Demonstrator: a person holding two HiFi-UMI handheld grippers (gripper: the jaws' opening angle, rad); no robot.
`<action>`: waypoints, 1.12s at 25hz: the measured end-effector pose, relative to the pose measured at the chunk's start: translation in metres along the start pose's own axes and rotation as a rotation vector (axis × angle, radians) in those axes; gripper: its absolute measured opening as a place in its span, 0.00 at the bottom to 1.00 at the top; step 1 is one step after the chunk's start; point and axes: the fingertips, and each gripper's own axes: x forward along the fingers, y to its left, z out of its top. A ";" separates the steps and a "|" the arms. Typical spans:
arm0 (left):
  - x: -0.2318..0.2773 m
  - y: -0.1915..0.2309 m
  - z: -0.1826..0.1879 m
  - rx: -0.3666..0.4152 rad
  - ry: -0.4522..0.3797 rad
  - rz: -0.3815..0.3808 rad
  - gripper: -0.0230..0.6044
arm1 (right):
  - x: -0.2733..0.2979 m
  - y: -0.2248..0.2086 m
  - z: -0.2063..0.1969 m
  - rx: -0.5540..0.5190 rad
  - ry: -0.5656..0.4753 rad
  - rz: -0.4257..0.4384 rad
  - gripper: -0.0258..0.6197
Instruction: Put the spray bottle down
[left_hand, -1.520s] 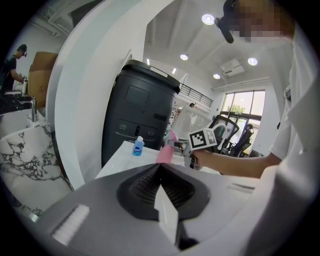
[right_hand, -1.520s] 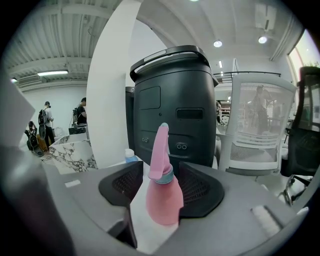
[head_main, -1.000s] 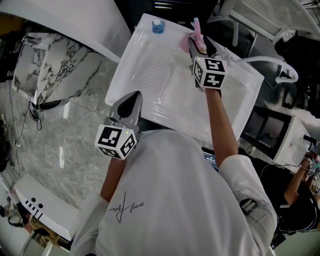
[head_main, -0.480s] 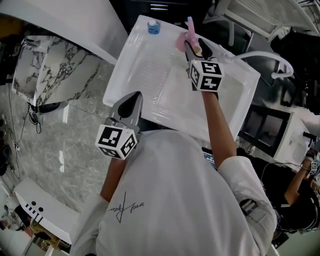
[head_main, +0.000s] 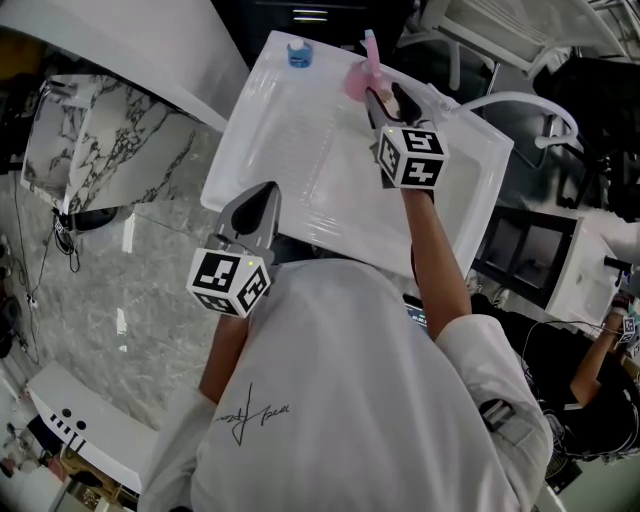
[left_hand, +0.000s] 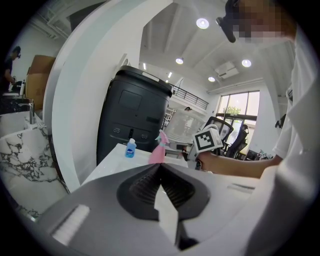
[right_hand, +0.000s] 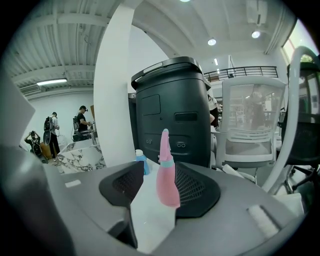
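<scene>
The pink spray bottle (head_main: 358, 78) stands upright on the white table (head_main: 300, 160) near its far edge. My right gripper (head_main: 385, 100) is open just behind it, at table height. In the right gripper view the spray bottle (right_hand: 166, 180) rises between the jaw tips, close to the right pad, with a gap of white table showing at the left pad. From the left gripper view, the spray bottle (left_hand: 158, 151) stands apart from the right gripper (left_hand: 192, 150). My left gripper (head_main: 255, 205) is shut and empty, held at the table's near edge.
A small blue-capped bottle (head_main: 297, 54) stands at the table's far corner, left of the spray bottle. A tall black bin (right_hand: 170, 115) stands beyond the table, with a white chair (right_hand: 250, 125) to its right. A marble counter (head_main: 90, 150) lies to the left.
The right gripper and the bottle have shifted left and away across the table. A small gap now shows between the fingers and the bottle. The left gripper has stayed put.
</scene>
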 end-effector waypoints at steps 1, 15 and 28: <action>0.000 -0.001 0.000 0.001 -0.002 -0.001 0.05 | -0.002 0.001 0.000 0.002 0.000 0.002 0.33; -0.008 -0.020 -0.005 0.019 -0.019 -0.023 0.05 | -0.044 0.002 -0.008 0.029 -0.001 -0.005 0.27; -0.011 -0.044 -0.011 0.025 -0.036 -0.048 0.05 | -0.089 0.006 -0.021 0.058 -0.003 0.017 0.22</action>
